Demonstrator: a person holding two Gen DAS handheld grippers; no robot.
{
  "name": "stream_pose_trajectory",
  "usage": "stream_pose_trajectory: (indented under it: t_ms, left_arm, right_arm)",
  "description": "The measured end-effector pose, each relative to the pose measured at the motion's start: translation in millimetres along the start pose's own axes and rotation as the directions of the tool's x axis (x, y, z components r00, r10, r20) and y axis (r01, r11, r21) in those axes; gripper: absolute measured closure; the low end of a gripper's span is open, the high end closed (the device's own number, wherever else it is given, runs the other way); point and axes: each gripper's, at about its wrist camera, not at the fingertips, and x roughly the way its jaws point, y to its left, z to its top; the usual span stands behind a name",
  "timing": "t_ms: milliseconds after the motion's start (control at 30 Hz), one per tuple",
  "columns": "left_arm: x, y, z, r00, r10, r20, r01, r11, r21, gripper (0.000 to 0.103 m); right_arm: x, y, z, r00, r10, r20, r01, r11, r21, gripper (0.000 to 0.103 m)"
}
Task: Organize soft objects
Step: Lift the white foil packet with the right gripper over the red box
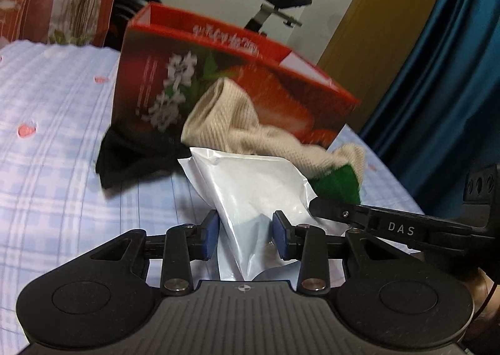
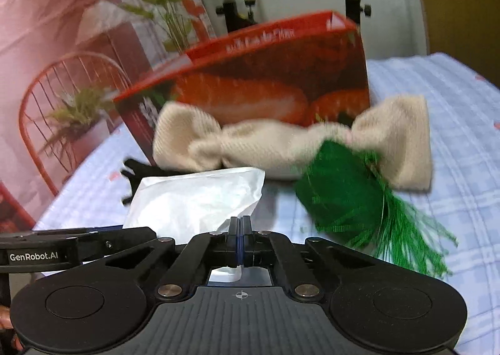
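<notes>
The left gripper [image 1: 244,234] is matte black, with a ribbed grey plate at its middle bearing a small crosshair mark. On either side of that plate sits a rounded black lobe with a shallow round disc. Silver rivets pin the jointed black links, and the finger pads [image 1: 210,233] are blue. The right gripper [image 2: 240,241] has the same build: ribbed plate, crosshair mark, round lobes, silver rivets. Seen from the left camera its side carries white letters "DAS"; the left gripper's side reads "GenRobot.AI".
</notes>
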Motion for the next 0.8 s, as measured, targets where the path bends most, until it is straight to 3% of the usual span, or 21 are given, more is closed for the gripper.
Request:
stream_pose_trajectory:
  t_ms: [400,800]
  left_arm:
    - [-30.4,-11.7,40.2,0.994,-0.025,0.103,0.02,0.999,0.044,0.064]
    - [-18.3,-15.9,92.3,0.991,-0.048,0.125,0.041,0.997,0.064,0.064]
  right_arm:
    - [-32.9,18.5,39.2,0.991,0.062,0.122,-0.058,0.998,-0.04,0.103]
    - [-32.8,29.8,100.2,0.983,0.079,0.168,-0.064,0.994,-0.092,0.103]
